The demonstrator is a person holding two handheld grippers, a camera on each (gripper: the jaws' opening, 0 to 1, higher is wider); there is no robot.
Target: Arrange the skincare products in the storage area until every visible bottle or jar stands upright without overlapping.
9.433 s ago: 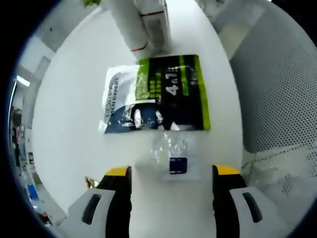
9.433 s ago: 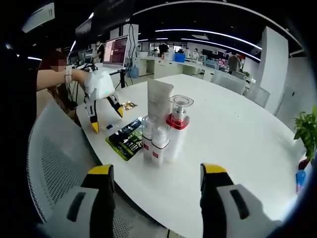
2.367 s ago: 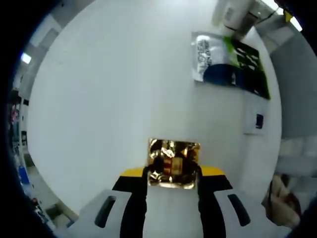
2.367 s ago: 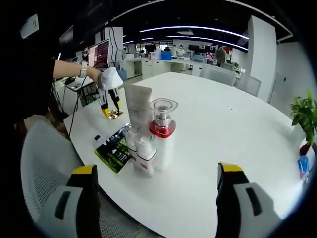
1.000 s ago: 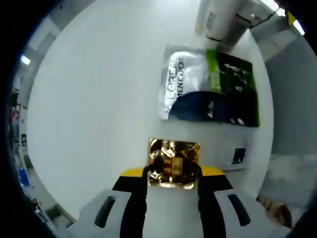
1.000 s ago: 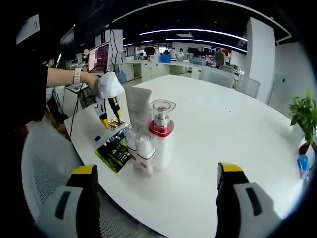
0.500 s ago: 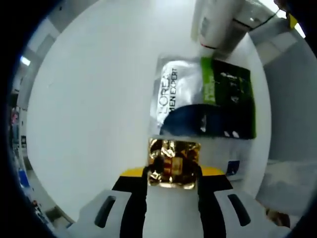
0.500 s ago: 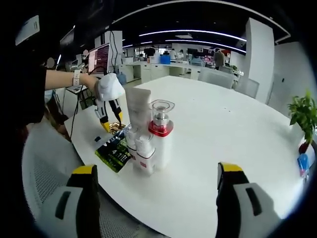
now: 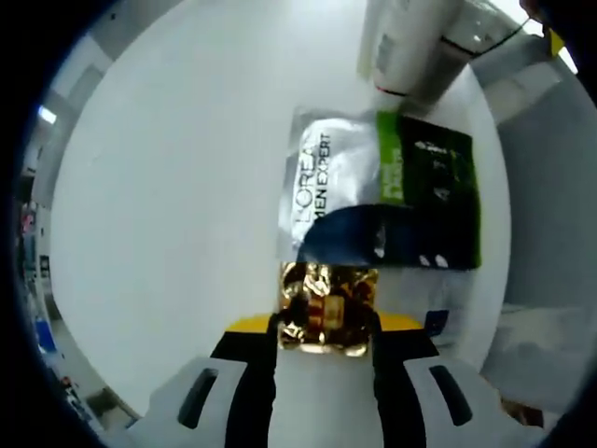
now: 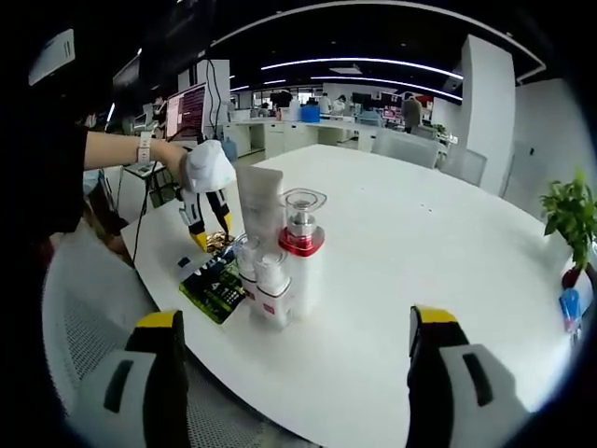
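Note:
My left gripper [image 9: 326, 327] is shut on a crinkled gold foil sachet [image 9: 328, 301], held just above the white table [image 9: 168, 187]. The sachet's far edge meets the near edge of a flat silver, green and black sachet [image 9: 382, 201]. A white tube [image 9: 410, 42] stands beyond it. In the right gripper view the white tube [image 10: 261, 201], a red-collared pump bottle [image 10: 300, 252] and small white bottles [image 10: 270, 280] stand upright together. The green sachet [image 10: 215, 285] lies left of them, and the left gripper [image 10: 210, 233] hangs over it. My right gripper [image 10: 294, 373] is open, well short of the group.
A small clear sachet with a blue label [image 9: 437, 320] lies beside the left jaws. A grey mesh chair [image 10: 84, 327] stands at the table's near edge. A potted plant [image 10: 576, 224] sits far right. A gloved hand [image 10: 205, 168] holds the left gripper.
The left gripper has carried the gold sachet across the table to the green sachet's edge. The right gripper has stayed open and almost still.

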